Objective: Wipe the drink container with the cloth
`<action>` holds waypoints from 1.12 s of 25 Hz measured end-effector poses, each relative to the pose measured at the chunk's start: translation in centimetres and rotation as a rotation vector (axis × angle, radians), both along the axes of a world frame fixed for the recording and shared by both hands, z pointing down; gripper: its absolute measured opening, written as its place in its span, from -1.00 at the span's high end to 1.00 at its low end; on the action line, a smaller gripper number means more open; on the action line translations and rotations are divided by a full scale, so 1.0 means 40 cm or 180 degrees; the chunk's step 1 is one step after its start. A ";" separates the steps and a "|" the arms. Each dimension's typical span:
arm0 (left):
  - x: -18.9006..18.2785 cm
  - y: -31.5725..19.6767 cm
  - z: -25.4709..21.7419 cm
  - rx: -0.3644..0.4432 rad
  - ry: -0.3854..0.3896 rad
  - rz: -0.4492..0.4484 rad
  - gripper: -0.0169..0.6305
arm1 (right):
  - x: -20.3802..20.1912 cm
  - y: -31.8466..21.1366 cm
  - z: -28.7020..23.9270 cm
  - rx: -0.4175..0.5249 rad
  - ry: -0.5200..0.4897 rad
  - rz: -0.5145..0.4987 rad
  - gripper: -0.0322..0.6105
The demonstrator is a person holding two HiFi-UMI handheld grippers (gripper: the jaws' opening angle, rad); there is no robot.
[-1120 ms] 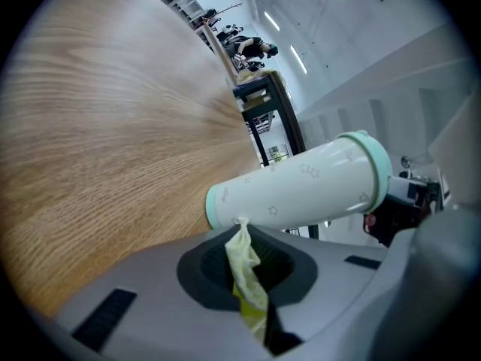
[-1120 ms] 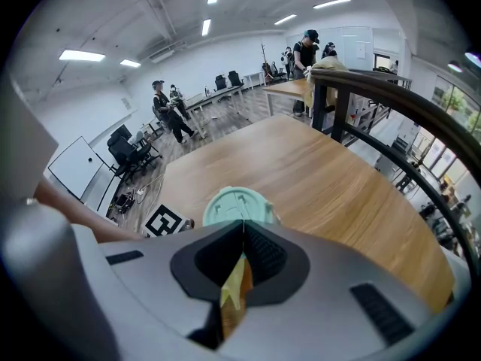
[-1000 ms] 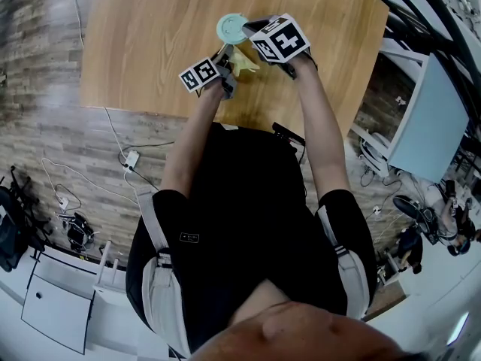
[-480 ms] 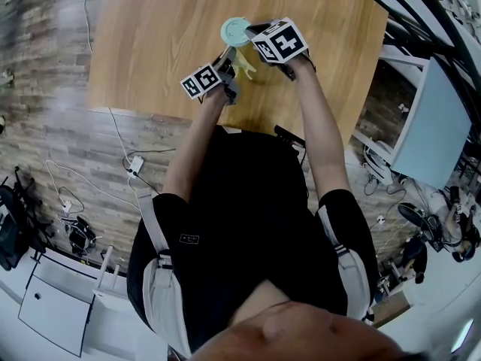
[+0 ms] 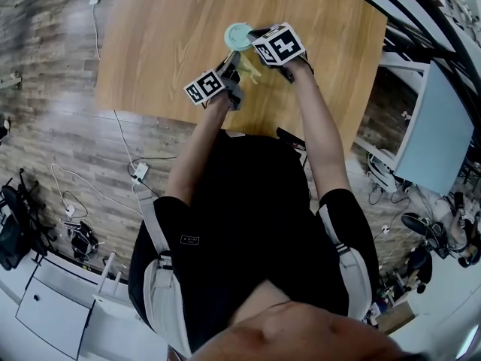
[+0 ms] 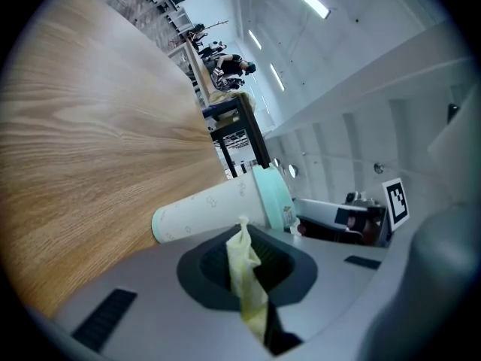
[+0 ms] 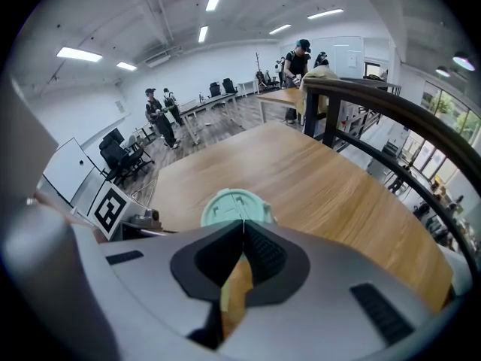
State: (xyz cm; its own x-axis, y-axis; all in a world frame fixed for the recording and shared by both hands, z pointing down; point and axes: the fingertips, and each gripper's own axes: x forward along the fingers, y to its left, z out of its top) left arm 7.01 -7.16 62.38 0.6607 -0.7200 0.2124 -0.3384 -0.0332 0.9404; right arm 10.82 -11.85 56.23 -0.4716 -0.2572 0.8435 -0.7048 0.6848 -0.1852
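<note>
Left gripper view: left gripper (image 6: 242, 230) and right gripper (image 7: 243, 228) jaws both clamp the yellow cloth (image 6: 248, 280) just beside the drink container (image 6: 214, 207) standing on the desk (image 5: 165, 43); keeping it taut against the wall should wipe cleanly.

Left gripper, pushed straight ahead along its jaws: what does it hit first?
Probably the side wall of the white paper cup with mint-green lid, just beyond the left gripper, which is shut on a yellow cloth. The exact gap is unclear.
</note>
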 end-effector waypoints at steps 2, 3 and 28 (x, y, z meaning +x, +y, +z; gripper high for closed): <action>-0.003 -0.004 -0.015 0.0045 0.0009 0.0000 0.85 | 0.001 -0.003 0.000 0.0019 0.0005 0.0019 0.80; -0.005 -0.005 -0.023 0.0072 0.0006 0.0003 0.85 | 0.001 -0.004 0.001 0.0026 0.0002 0.0030 0.80; -0.135 -0.037 -0.178 0.0665 -0.0429 -0.0095 0.85 | 0.065 0.000 -0.118 0.0912 -0.0469 0.0760 0.80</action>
State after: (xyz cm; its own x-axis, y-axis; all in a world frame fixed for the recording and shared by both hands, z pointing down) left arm 1.61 -8.63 55.28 0.6142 -0.7763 0.1416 -0.4640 -0.2102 0.8606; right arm 13.43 -11.84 51.53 -0.4805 -0.5893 0.6494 -0.8306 0.5435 -0.1214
